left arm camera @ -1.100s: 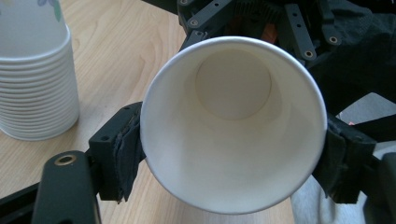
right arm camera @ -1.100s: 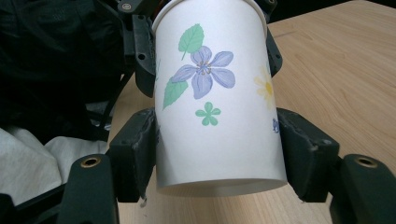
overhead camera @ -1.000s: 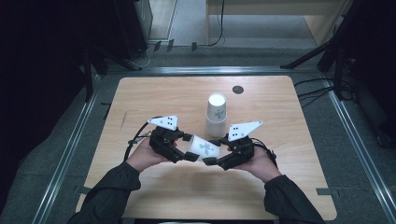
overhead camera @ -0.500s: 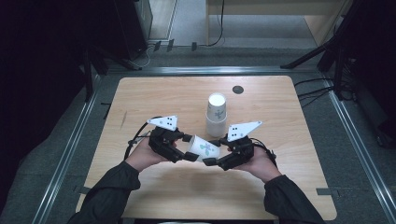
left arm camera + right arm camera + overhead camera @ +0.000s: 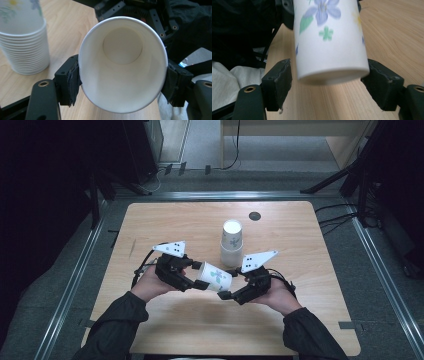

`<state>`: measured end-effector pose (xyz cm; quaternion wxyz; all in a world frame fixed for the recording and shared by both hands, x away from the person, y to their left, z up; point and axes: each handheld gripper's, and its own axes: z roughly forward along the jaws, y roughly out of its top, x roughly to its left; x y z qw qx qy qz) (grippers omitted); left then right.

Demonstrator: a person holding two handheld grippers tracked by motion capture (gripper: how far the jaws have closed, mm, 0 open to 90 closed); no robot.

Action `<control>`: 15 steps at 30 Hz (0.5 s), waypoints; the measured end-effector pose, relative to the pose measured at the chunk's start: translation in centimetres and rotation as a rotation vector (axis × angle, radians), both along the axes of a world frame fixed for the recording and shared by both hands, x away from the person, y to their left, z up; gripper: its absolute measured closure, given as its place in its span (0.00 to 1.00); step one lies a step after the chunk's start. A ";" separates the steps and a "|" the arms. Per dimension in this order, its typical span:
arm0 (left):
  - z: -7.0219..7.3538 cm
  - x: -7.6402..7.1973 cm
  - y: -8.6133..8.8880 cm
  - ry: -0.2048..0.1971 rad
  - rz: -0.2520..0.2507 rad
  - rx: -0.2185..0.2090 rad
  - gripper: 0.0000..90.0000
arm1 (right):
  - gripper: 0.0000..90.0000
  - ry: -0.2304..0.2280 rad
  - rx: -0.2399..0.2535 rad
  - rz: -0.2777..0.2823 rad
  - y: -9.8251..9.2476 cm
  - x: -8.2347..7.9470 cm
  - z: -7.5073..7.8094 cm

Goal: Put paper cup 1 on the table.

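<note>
Cup point(image 5: 214, 276) held on its side above the near middle of the desk point(image 5: 300, 330), rim clamped by the left hand-held gripper point(image 5: 196, 281). Right hand-held gripper point(image 5: 223, 295) jaws just opened, pads clear of the cup's base. Cup stack point(image 5: 231, 242) just beyond.

One loose flowered paper cup point(image 5: 214, 277), one upside-down stack of paper cups point(image 5: 231, 242), two tongs, left tongs point(image 5: 196, 283) and right tongs point(image 5: 227, 294), on one wooden bench point(image 5: 165, 220).
</note>
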<state>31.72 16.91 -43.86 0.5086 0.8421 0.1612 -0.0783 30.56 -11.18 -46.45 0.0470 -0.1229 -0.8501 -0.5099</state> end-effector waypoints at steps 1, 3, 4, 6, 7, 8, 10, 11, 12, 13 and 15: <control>0.1 0.0 0.2 -0.003 0.010 -0.002 0.31 | 0.28 0.000 -0.004 -0.002 -0.1 0.0 0.0; 0.2 0.1 0.5 -0.007 0.011 0.001 0.31 | 0.28 -0.002 -0.009 -0.008 -0.1 0.1 -0.1; 0.4 0.2 0.9 -0.011 0.024 -0.001 0.31 | 0.28 -0.009 -0.023 -0.022 -0.3 0.1 -0.2; 0.6 0.3 1.3 -0.015 0.039 0.012 0.31 | 0.28 -0.002 -0.034 -0.036 -0.5 0.1 -0.3; 0.7 0.4 1.6 -0.016 0.045 0.021 0.31 | 0.28 -0.005 -0.038 -0.043 -0.6 0.2 -0.3; 0.8 0.5 1.8 -0.021 0.052 0.033 0.30 | 0.28 -0.008 -0.046 -0.051 -0.7 0.2 -0.4; 1.1 0.6 2.2 -0.026 0.067 0.061 0.30 | 0.28 -0.010 -0.059 -0.064 -0.8 0.2 -0.5; 1.1 0.6 2.5 -0.028 0.080 0.070 0.30 | 0.28 -0.014 -0.069 -0.075 -0.9 0.2 -0.6; 1.2 0.7 2.8 -0.027 0.091 0.079 0.30 | 0.28 -0.016 -0.078 -0.088 -0.9 0.3 -0.7; 1.3 0.8 3.2 -0.028 0.102 0.090 0.31 | 0.28 -0.016 -0.085 -0.094 -1.0 0.3 -0.9; 1.4 0.9 3.6 -0.023 0.116 0.102 0.31 | 0.27 -0.011 -0.089 -0.110 -1.1 0.3 -1.0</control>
